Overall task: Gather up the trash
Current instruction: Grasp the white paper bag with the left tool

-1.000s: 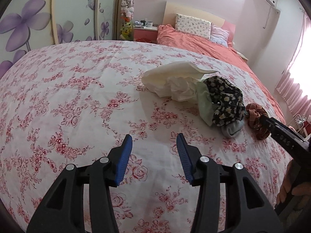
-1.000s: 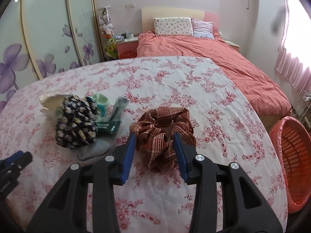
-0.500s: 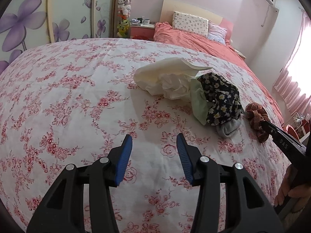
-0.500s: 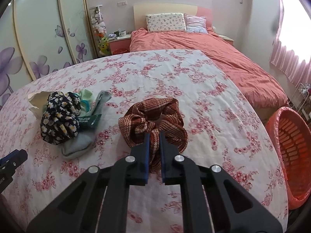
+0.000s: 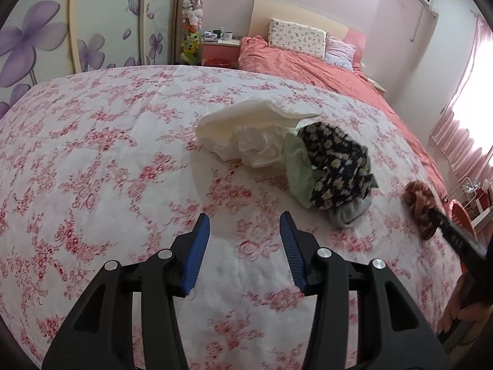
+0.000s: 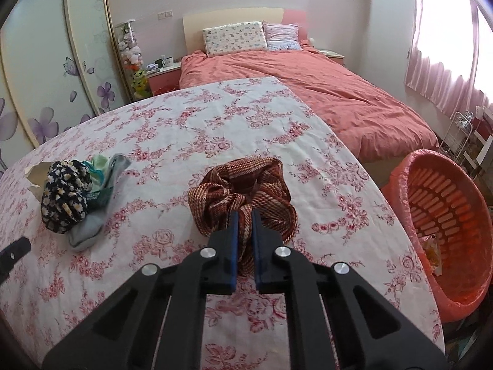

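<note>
My right gripper [image 6: 244, 217] is shut on a brown plaid scrunchie [image 6: 243, 185] and holds it just above the floral bedspread [image 6: 191, 135]. The scrunchie also shows in the left wrist view [image 5: 420, 206], pinched at the far right. My left gripper [image 5: 244, 231] is open and empty over the bedspread [image 5: 92, 160]. Ahead of it lies a pile: crumpled white paper [image 5: 252, 135], a black daisy-print cloth [image 5: 339, 166], a pale green cloth [image 5: 297, 169] and a grey sock [image 5: 349, 212]. The pile sits left in the right wrist view [image 6: 66, 197].
An orange plastic basket [image 6: 443, 215] lined with a bag stands off the bed's right edge, with some wrappers inside. A second bed with a salmon duvet [image 6: 323, 92] and pillows lies beyond. Wardrobe doors with purple flowers [image 5: 37, 37] stand at the left.
My right gripper closed on the plaid scrunchie and lifted it, swinging right so the orange basket comes into fuller view. My left gripper stayed open and shifted slightly.
</note>
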{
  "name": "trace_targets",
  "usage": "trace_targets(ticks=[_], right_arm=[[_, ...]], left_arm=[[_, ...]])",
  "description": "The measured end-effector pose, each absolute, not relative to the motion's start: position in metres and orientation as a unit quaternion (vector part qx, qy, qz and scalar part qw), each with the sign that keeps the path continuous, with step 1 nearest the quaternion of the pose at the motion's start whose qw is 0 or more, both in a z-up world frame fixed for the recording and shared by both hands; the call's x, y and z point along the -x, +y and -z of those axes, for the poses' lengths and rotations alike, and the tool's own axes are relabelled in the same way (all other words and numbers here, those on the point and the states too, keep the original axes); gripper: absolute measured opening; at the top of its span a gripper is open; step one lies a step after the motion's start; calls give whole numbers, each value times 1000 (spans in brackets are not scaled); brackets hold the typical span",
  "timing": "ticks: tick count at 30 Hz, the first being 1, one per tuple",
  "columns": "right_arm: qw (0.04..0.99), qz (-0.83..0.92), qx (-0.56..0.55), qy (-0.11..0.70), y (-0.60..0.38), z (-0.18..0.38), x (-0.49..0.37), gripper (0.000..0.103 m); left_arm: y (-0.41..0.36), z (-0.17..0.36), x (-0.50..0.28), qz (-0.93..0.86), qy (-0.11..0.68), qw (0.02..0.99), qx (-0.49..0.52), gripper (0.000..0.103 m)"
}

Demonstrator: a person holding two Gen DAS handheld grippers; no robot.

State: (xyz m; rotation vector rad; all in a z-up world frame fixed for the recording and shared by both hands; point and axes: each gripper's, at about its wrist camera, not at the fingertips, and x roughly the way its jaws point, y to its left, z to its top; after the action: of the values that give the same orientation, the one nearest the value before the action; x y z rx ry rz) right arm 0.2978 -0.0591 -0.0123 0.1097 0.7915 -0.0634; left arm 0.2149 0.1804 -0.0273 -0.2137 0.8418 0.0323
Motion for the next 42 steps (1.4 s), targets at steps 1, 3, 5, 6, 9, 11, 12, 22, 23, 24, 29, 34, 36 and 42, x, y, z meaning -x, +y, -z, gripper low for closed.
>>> trace_targets(ticks=[1,3,5,6,9,11,12,22,23,24,29,34,36,42], right_arm=[[921,30,-52,386,-59,14,-297,9],[921,28,-53,385,-59,13,-297,9],[921,25,-53,386,-60,14,-296,9],[921,24,-53,386,-60,14,-295,9],[921,22,-54,385,-62,14,-293,9],[921,20,-57,386,-64,14,-293,9],[921,19,-58,386,-64,14,-293,9],[920,13,-60,387,-70,15,-291,9],[920,13,-60,387,-70,15,-291,9],[920,12,-61,388,-71,15,-290,9],[919,10,-60,389,-72,16,-290,9],[919,9,-58,389,-71,16,-290,9],[919,9,-56,389,-71,16,-291,9],[919,6,-55,390,-71,16,-290,9]], left_arm=[[177,25,-217,-11,405,908,104,48],[171,21,-218,-5,401,910,100,48],[165,18,-221,-1,397,913,96,48],[163,17,-222,0,397,913,96,48],[162,14,-227,1,397,912,103,48],[161,11,-231,7,397,911,110,48],[158,9,-233,9,394,912,108,48],[160,-6,-252,8,394,909,138,48],[164,-9,-255,3,393,908,144,48],[168,-12,-257,-1,392,908,150,48],[186,-24,-274,-23,391,904,169,48],[189,-11,-296,-40,421,893,157,48],[192,-3,-301,-42,434,887,155,48],[203,19,-299,-43,455,874,164,51]])
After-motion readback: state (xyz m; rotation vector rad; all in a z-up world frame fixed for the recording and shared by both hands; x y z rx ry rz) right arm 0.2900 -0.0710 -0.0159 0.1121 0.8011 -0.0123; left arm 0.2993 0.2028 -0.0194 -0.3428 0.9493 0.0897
